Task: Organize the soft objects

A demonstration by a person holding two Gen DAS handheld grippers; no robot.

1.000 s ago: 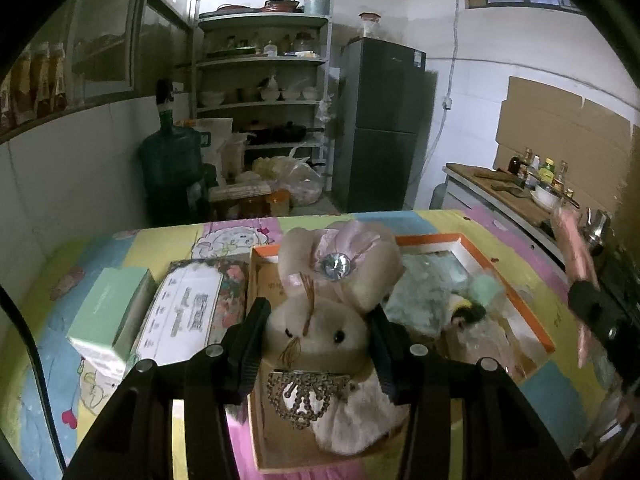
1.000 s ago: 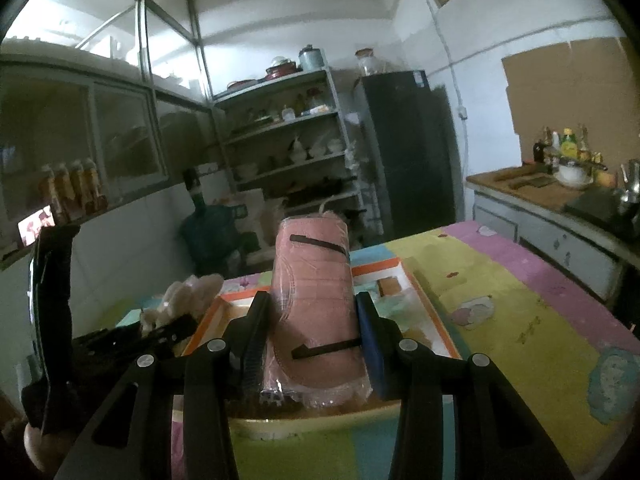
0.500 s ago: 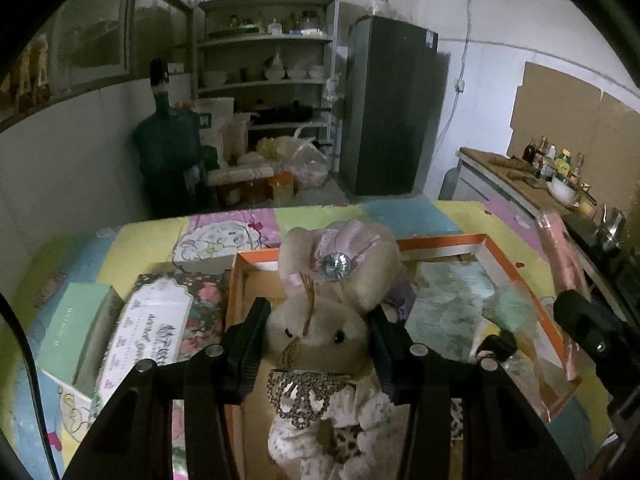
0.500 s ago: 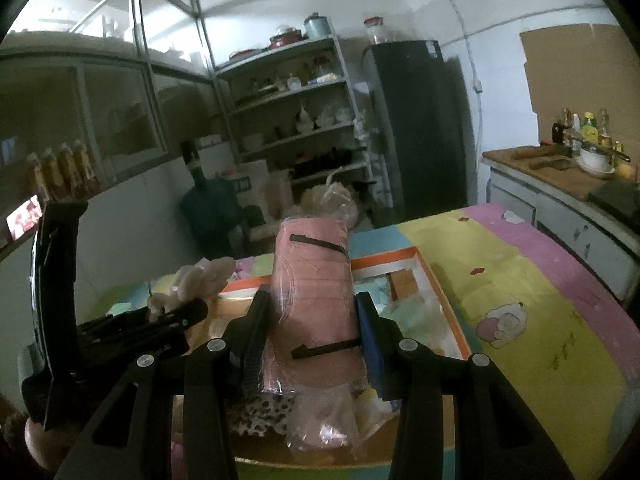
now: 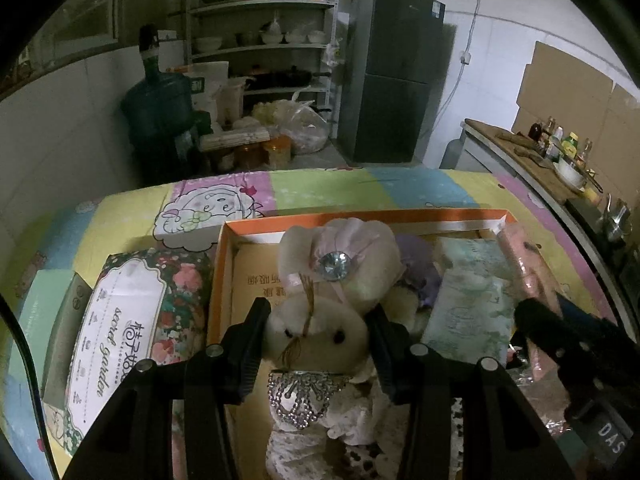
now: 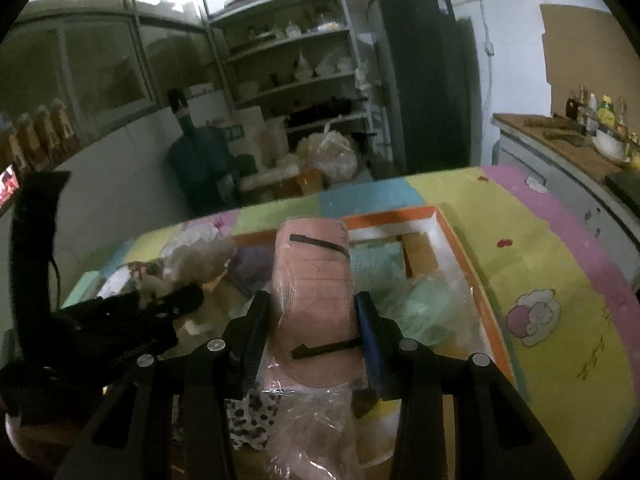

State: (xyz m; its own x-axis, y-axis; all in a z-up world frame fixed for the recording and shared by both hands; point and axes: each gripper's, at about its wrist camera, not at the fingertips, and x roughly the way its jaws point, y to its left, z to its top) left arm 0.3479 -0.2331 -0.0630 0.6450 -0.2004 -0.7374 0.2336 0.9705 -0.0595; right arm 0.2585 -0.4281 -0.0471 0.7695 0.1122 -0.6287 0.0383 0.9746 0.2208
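With our left gripper (image 5: 316, 336) we clench the head of a cream plush rabbit with a pink bow, a clear gem and a rhinestone collar (image 5: 320, 320), both fingers (image 5: 250, 344) pressed against its cheeks; the toy hangs over the near left part of a shallow orange-rimmed cardboard box (image 5: 360, 216). With our right gripper (image 6: 312, 336) we grip a pink soft roll wrapped in clear plastic with black straps (image 6: 312, 280), its loose plastic end trailing toward us at 6 o'clock, above the same box (image 6: 456, 240). Inside the box, at 3 o'clock from the rabbit, lies a pale green patterned cloth pack (image 5: 472, 304), and a lilac soft item (image 5: 420, 272) sits between the two, close behind the rabbit's ear. In the left wrist view the pink roll (image 5: 528, 268) shows at the box's right edge. At 9 o'clock from the box a floral tissue pack with a white label (image 5: 124, 320) touches its wall, with a mint green carton (image 5: 44, 312) just beside that. Everything rests on a pastel patchwork tablecloth (image 6: 560, 280). At 12 o'clock, well apart, stand a dark refrigerator (image 5: 396, 76) and a metal shelf rack of dishes (image 5: 264, 28).
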